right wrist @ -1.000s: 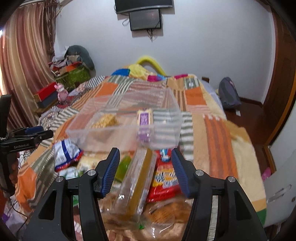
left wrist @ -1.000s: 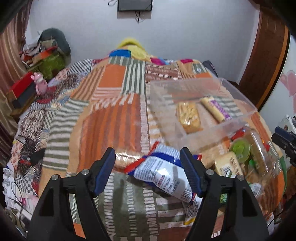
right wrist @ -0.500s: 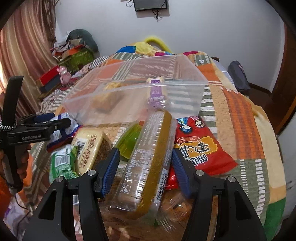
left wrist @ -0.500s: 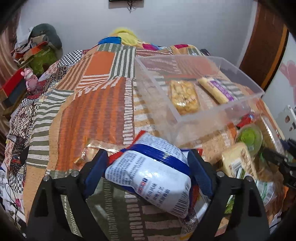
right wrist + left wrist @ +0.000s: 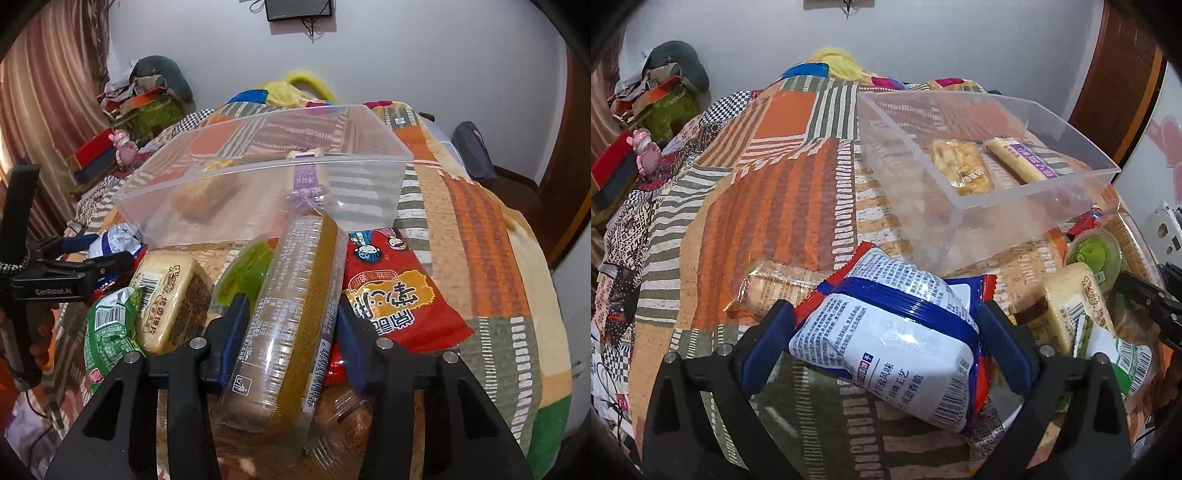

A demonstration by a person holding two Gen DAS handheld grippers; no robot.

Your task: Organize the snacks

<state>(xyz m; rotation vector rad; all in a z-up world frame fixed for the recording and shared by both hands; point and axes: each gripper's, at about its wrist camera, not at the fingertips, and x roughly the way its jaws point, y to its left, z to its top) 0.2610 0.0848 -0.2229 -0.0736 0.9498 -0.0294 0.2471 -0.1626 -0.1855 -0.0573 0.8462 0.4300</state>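
On the bed [image 5: 783, 206], over a patchwork quilt, a clear plastic bin [image 5: 960, 221] sits with two snacks inside: a peanut brittle pack [image 5: 960, 166] and a purple-label wafer stick [image 5: 1019, 158], side by side. Left tongs [image 5: 882, 339] straddle a white-and-blue snack bag [image 5: 897, 332], blue pads at both its sides; whether they press the bag I cannot tell. Bag lies just in front of the bin's near corner, overlapping a clear-wrapped biscuit roll [image 5: 775, 288] to its left. Right tongs [image 5: 291, 328] sit around a long clear pack of brown crackers [image 5: 291, 314], pads close to both sides, contact unclear; grip cannot be confirmed. Pack tilts up toward the bin wall [image 5: 258, 206]. Beside it: red snack bag [image 5: 399, 291] on the right, green lidded cup [image 5: 243, 273] and a tan cake slice pack [image 5: 170, 295] on the left, green wrapper [image 5: 110, 332] further left. Left tongs also show at the right view's left edge.
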